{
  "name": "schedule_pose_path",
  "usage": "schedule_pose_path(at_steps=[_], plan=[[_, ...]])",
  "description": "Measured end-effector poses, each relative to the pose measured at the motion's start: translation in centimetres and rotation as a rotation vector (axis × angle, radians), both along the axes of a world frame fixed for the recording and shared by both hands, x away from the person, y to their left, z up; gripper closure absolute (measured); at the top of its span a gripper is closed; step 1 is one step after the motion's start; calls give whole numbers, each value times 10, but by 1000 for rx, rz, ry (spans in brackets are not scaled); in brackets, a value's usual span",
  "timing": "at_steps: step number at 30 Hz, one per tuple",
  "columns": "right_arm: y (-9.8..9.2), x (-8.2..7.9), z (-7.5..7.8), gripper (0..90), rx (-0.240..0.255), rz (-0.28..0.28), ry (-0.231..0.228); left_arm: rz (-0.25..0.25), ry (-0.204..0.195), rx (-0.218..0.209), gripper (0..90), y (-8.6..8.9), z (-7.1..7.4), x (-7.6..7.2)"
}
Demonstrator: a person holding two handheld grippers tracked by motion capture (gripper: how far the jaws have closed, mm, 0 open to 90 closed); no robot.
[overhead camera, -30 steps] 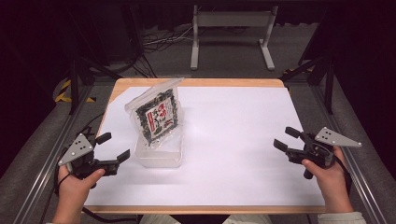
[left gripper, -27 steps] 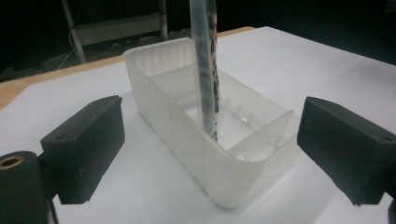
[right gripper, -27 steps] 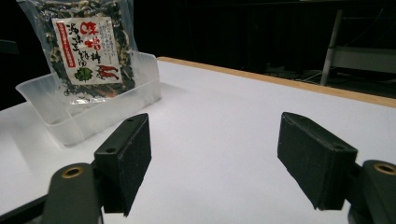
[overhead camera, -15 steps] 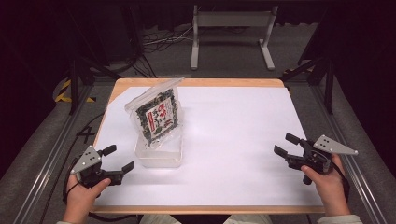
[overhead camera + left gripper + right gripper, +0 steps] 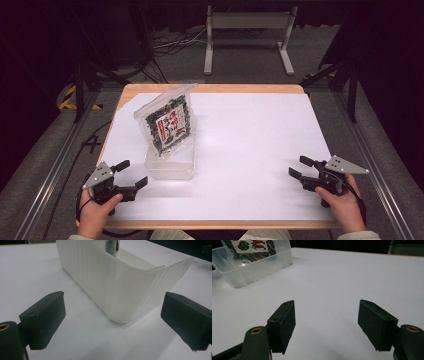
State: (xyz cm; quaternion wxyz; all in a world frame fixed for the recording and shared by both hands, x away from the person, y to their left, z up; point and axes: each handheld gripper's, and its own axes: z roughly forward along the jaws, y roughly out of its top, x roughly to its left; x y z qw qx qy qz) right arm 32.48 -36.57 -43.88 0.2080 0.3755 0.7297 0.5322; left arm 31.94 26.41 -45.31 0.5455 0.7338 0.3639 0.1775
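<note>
A clear plastic container (image 5: 170, 165) sits left of the middle of the white table top (image 5: 260, 135). A clear bag with a dark printed label (image 5: 167, 125) stands tilted in it. My left gripper (image 5: 132, 172) is low by the front left corner, open, jaws facing the container's near end (image 5: 120, 290) with a small gap to it. My right gripper (image 5: 297, 166) is low at the front right, far from the container (image 5: 254, 267) and bag (image 5: 249, 247). Its jaws have just been closing a little but stand open, with nothing between them (image 5: 327, 322).
The wooden table edge (image 5: 210, 88) shows along the back. Beyond it on the dark floor stand a metal frame (image 5: 247, 30) and some cables. Metal rails (image 5: 55, 165) run along both sides of the table.
Both hands have sunk toward the table and come nearer its front edge. The left gripper now sits closer to the container's near end. The container and bag have not moved.
</note>
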Motion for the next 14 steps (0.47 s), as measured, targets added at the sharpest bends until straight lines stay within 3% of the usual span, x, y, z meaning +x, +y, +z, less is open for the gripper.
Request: schedule_pose_path(at_steps=[3,14], plan=[[1,0,-1,306,-8,2,3,-15,-16,15,74,-2,-3,1],[3,0,-1,299,-9,-11,13,-2,2,15,49,-2,-5,3]])
